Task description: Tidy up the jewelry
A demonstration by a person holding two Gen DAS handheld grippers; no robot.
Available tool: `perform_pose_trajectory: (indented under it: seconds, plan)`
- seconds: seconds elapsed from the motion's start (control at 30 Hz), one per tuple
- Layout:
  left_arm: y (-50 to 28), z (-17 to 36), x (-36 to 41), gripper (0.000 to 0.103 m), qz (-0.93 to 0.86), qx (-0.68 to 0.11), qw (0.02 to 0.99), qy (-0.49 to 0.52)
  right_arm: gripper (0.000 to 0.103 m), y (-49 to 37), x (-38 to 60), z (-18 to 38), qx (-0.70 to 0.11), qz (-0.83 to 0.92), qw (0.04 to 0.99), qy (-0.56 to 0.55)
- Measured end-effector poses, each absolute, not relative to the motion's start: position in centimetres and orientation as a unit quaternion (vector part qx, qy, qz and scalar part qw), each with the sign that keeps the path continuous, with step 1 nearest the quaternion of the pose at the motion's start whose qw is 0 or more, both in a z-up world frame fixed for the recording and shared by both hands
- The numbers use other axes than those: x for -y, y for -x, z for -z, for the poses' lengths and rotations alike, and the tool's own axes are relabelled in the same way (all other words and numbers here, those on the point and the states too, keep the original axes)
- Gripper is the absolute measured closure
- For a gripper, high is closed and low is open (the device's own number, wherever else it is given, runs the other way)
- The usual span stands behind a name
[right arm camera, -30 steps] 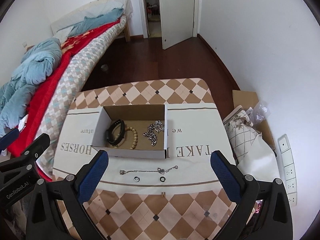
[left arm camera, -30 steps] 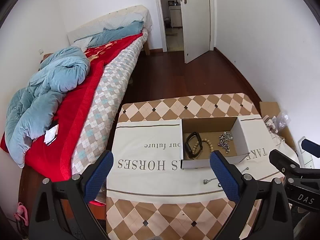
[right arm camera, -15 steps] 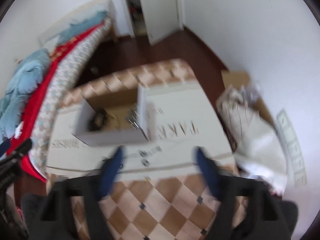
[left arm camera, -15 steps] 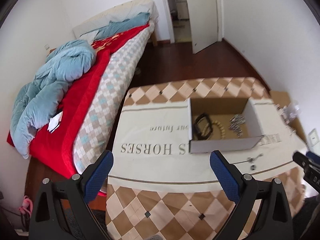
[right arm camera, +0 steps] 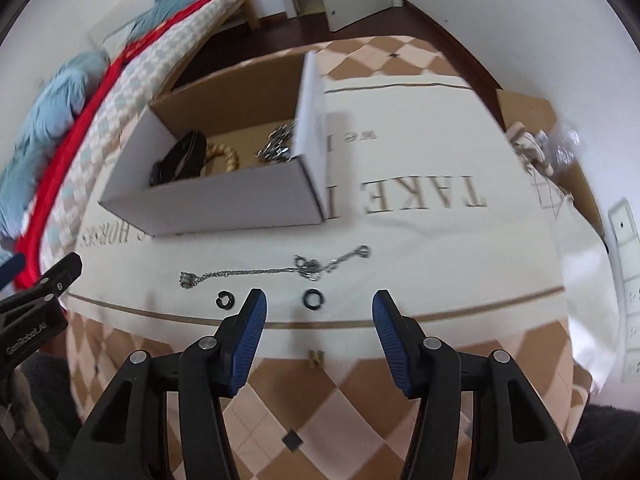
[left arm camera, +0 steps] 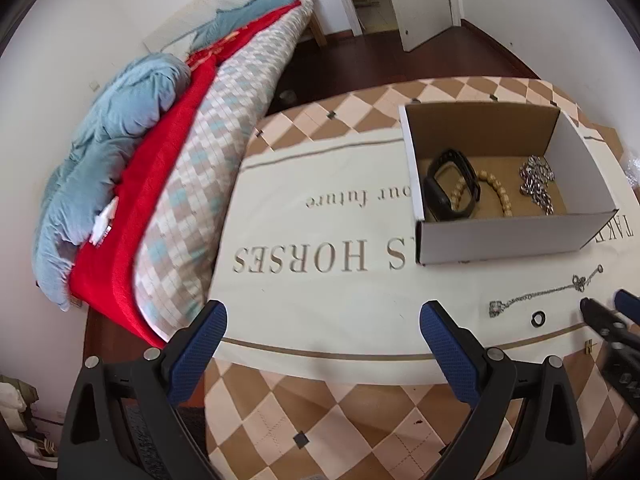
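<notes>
A white cardboard box (left arm camera: 500, 240) stands on the cream cloth and holds a black band (left arm camera: 448, 188), a wooden bead bracelet (left arm camera: 496, 188) and a silver chain (left arm camera: 536, 184). In front of the box (right arm camera: 224, 204) lie a thin silver necklace (right arm camera: 256, 271) and two dark rings, one to the left (right arm camera: 226, 300) and one to the right (right arm camera: 313, 299). My right gripper (right arm camera: 318, 298) hovers over the right ring, jaws half apart, nothing between them. My left gripper (left arm camera: 323, 310) is wide open over bare cloth left of the box.
A bed (left arm camera: 140, 140) with a red blanket and blue duvet runs along the table's left side. Flat cardboard and plastic wrap (right arm camera: 552, 148) lie right of the table, near wall sockets (right arm camera: 624, 280). The checkered table top (left arm camera: 320, 420) ends just below the grippers.
Both grippers have come down toward the table and tipped further downward. The right gripper's jaws have narrowed from wide open to about half. The jewelry has not moved.
</notes>
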State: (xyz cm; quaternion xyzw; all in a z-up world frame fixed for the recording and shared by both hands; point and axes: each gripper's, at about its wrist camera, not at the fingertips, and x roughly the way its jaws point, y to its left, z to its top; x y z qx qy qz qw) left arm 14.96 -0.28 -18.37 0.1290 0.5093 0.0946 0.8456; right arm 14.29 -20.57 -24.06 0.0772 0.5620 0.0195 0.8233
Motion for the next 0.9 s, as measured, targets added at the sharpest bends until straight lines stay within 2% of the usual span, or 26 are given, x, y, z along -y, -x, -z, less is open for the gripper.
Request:
perform_pose_trajectory:
  seconds: [0.07,0.13,0.2,0.27,0.37,0.53,0.6,0.67,0.73,0.77,0.83,0.9]
  plan:
    - [-14.9,18.9,0.5,0.004,-0.083,-0.518,0.842,-0.124,0.048,-14.6,19.9,25.1,-0.573,-0.017,0.817,-0.063]
    - [-15.0,19.2,0.8,0.005,-0.071,-0.527,0.838,-0.12,0.061,-14.4,19.3,25.4,-0.568,-0.01,0.822,-0.041]
    - [-14.9,19.6,1.5,0.005,-0.052,-0.536,0.835,-0.114,0.092,-14.2,19.0,25.5,-0.567,-0.004,0.823,-0.022]
    - [-14.8,19.8,2.5,0.005,-0.033,-0.54,0.834,-0.111,0.103,-14.1,19.5,25.3,-0.567,0.002,0.823,-0.031]
    - [-14.7,20.4,4.5,0.006,0.012,-0.553,0.827,-0.098,0.103,-13.4,21.6,24.4,-0.554,0.019,0.83,-0.056]
    - [-14.9,21.9,8.2,0.023,0.06,-0.575,0.81,-0.096,0.103,-12.6,25.4,22.8,-0.544,0.043,0.834,-0.084]
    - [-15.1,22.6,9.5,0.032,0.068,-0.579,0.806,-0.102,0.103,-12.3,26.5,22.3,-0.541,0.051,0.835,-0.088]
    - [-15.4,23.3,10.7,0.048,0.076,-0.584,0.801,-0.108,0.103,-12.1,27.3,22.1,-0.54,0.058,0.835,-0.089]
    - [-15.6,23.8,11.5,0.055,0.083,-0.588,0.797,-0.111,0.103,-11.9,27.8,22.0,-0.541,0.063,0.834,-0.091]
    - [-15.6,24.0,11.9,0.062,0.088,-0.589,0.795,-0.114,0.103,-11.8,28.1,22.0,-0.541,0.065,0.833,-0.093]
    - [-15.5,24.3,12.5,0.071,0.093,-0.59,0.793,-0.12,0.103,-11.7,28.3,22.1,-0.541,0.067,0.833,-0.095]
    - [-15.3,24.2,12.7,0.076,0.095,-0.586,0.795,-0.122,0.103,-11.6,28.6,22.1,-0.541,0.068,0.833,-0.099]
